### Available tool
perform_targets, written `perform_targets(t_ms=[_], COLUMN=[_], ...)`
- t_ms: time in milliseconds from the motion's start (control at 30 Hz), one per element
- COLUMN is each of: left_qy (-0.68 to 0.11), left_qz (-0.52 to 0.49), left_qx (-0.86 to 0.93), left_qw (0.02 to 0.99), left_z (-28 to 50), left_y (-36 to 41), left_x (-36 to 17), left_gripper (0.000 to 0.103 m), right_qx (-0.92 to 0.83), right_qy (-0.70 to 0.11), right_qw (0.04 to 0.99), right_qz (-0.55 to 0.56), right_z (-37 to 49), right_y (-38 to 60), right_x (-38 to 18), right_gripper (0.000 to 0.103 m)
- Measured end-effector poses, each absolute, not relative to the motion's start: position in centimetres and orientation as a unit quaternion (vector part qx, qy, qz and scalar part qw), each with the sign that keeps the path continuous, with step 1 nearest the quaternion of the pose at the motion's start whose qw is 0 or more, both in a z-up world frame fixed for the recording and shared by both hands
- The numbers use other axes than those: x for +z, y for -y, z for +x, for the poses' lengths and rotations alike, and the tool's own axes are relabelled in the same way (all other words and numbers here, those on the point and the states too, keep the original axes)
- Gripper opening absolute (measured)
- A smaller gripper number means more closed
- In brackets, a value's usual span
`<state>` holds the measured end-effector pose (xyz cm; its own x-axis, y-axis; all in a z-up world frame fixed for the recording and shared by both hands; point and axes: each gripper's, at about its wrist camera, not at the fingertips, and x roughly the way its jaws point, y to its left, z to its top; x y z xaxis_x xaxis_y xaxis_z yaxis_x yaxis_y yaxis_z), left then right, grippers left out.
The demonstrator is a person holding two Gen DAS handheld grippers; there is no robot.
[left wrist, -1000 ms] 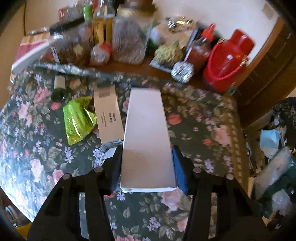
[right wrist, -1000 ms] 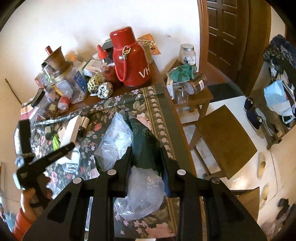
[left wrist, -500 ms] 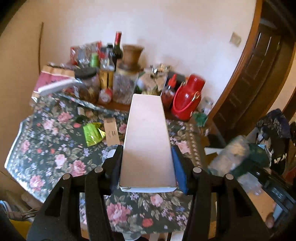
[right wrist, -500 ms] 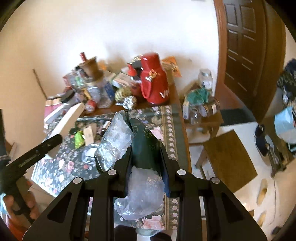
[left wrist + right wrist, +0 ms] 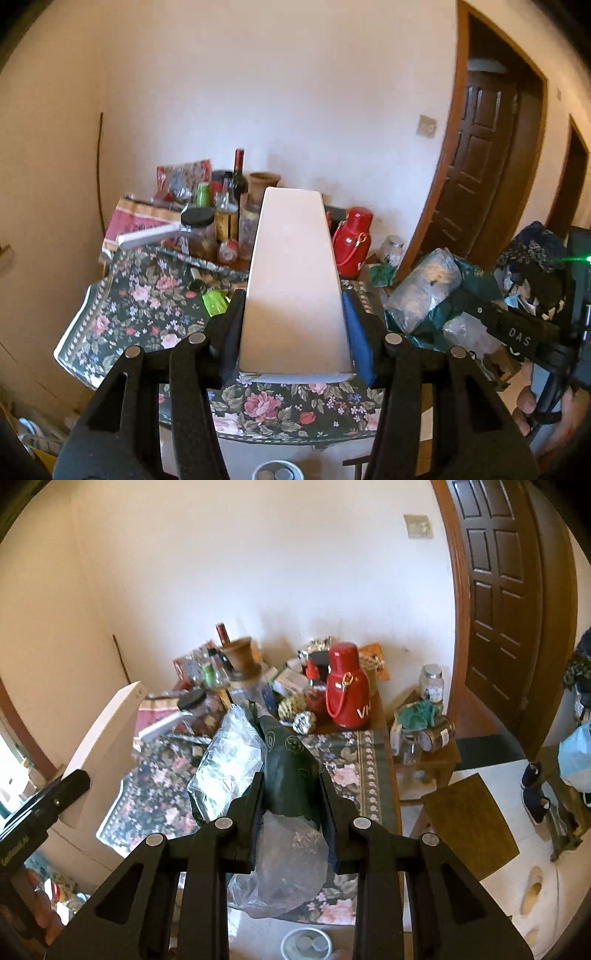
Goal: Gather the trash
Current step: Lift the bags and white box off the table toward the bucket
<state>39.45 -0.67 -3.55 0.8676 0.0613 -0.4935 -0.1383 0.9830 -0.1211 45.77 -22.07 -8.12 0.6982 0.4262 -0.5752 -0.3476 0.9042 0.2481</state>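
The left gripper (image 5: 293, 325) is clenched on a long flat white rectangular box (image 5: 295, 280), held in the air above the near edge of the counter (image 5: 122, 314) with the dark floral cloth; the box hides the counter's middle and several of the bottles behind it. The right gripper (image 5: 291, 805) is clamped on a crumpled bundle of clear plastic and dark green bag (image 5: 258, 760), also lifted clear of the counter. The bundle's lower end hangs behind the gripper's frame. A red thermos flask (image 5: 347, 690) stands near the counter's far right corner. A small green foil wrapper (image 5: 214, 301) on the cloth is partly hidden by the left gripper. The crowded jars along the far edge are blurred.
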Motion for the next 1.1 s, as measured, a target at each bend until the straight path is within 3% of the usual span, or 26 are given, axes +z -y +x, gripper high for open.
perform_targets(t_ms=[333,633,1100], left_qy=[-0.247,-0.293,-0.397], left_qz=[-0.045,-0.03,-0.065], left_qx=[0.008,-0.027,-0.063], left_qw=[0.968,0.955,0.913], left_z=[30.9,23.9,22.5], left_y=[-1.3,-2.8,-1.6], left_x=[-2.9,-6.0,-13.4], left_gripper=[0.05,0.05,0.05], right_qx=[0.179,0.147,0.106], right_qy=[-0.321,-0.34,-0.416], right_qw=[0.927,0.925,0.901], right_qz=[0.081,0.085,0.065], right_z=[38.0,29.5,26.0], right_y=[19.7,18.2,19.3], right_x=[-7.5,-9.0,-13.6], right_gripper=[0.025,0.025,0.025])
